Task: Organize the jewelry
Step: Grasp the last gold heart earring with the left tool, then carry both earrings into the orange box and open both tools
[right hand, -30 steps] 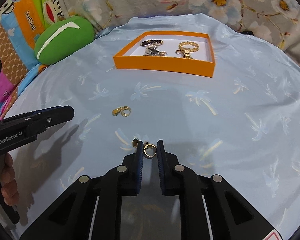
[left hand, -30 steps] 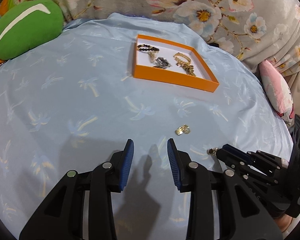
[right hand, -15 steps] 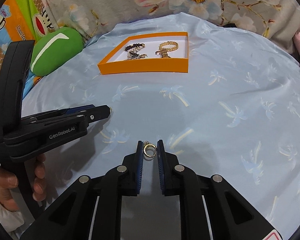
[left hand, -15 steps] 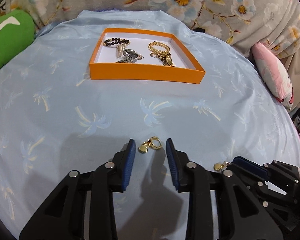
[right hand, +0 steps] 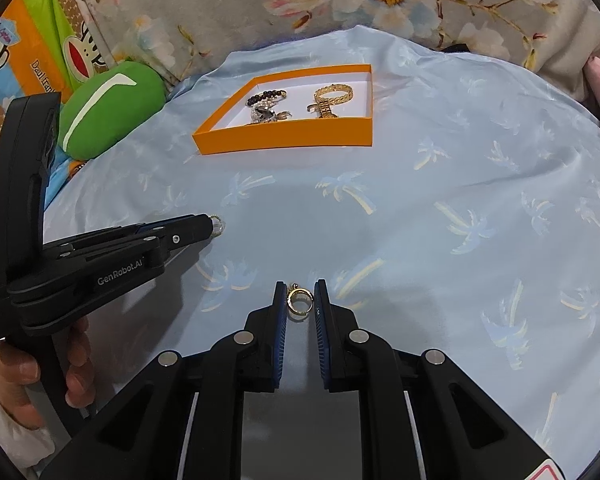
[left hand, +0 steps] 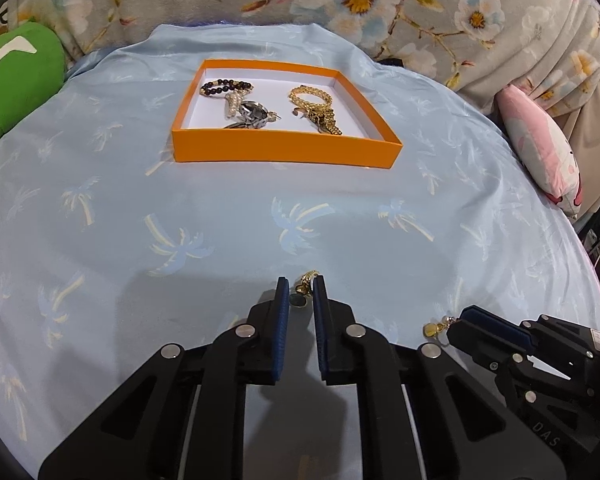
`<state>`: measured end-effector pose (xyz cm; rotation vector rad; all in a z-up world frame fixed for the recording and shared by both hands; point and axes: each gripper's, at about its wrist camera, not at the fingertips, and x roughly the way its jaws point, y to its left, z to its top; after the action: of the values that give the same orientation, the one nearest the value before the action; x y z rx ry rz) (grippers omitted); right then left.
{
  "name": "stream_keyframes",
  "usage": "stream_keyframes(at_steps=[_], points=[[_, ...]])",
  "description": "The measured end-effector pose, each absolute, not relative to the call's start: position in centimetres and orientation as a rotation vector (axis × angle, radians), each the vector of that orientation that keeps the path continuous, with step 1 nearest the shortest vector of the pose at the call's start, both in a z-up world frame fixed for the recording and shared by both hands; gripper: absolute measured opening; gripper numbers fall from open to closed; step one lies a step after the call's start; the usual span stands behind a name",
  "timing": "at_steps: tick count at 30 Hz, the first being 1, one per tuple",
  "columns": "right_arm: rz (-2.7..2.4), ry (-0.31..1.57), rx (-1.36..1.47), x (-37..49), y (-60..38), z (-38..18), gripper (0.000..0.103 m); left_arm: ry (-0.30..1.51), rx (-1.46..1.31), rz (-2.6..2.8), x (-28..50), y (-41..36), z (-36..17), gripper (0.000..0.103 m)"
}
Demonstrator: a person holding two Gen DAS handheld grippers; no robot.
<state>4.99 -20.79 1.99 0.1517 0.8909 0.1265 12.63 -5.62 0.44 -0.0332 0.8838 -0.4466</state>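
Observation:
An orange tray point(left hand: 284, 146) point(right hand: 284, 138) sits far on the blue palm-print cloth, holding a dark bead bracelet point(left hand: 224, 87), a silver piece point(left hand: 252, 114) and a gold chain bracelet point(left hand: 314, 106). My left gripper point(left hand: 301, 294) is shut on a small gold earring point(left hand: 305, 284) at the cloth. It also shows in the right wrist view point(right hand: 210, 228). My right gripper point(right hand: 299, 298) is shut on a gold hoop earring point(right hand: 299, 300), a little above the cloth. It appears at lower right of the left wrist view point(left hand: 456, 322) with the earring point(left hand: 434, 327) at its tips.
A green cushion point(left hand: 12, 80) point(right hand: 108, 108) lies at the far left. A pink cushion point(left hand: 540, 152) lies at the right edge. A floral fabric backrest point(left hand: 340, 8) runs behind the cloth. A hand point(right hand: 40, 380) holds the left gripper.
My left gripper moved forward to the loose gold earring and closed its jaws on it. My right gripper kept its hold on the hoop earring and shifted slightly.

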Motion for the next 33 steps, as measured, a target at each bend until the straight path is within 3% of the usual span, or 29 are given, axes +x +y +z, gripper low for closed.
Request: stream_keyframes(at_steps=[15,25,33], points=[[0.155,0.782,0.15,8.7,-21.1,6.6,0.012,0.802,-0.083,-0.427,14.3,-3.6,5.7,0.011],[0.14,0.718,0.126,18.5,-21.9,8.9,0.012,0.737,-0.069,-0.408,22.2,-5.8,8.1,0.011],[0.113,0.74,0.147,25.8,-23.2,6.8,0.012,0.723,-0.049,-0.403,29.6,-8.9,7.9,0.011]])
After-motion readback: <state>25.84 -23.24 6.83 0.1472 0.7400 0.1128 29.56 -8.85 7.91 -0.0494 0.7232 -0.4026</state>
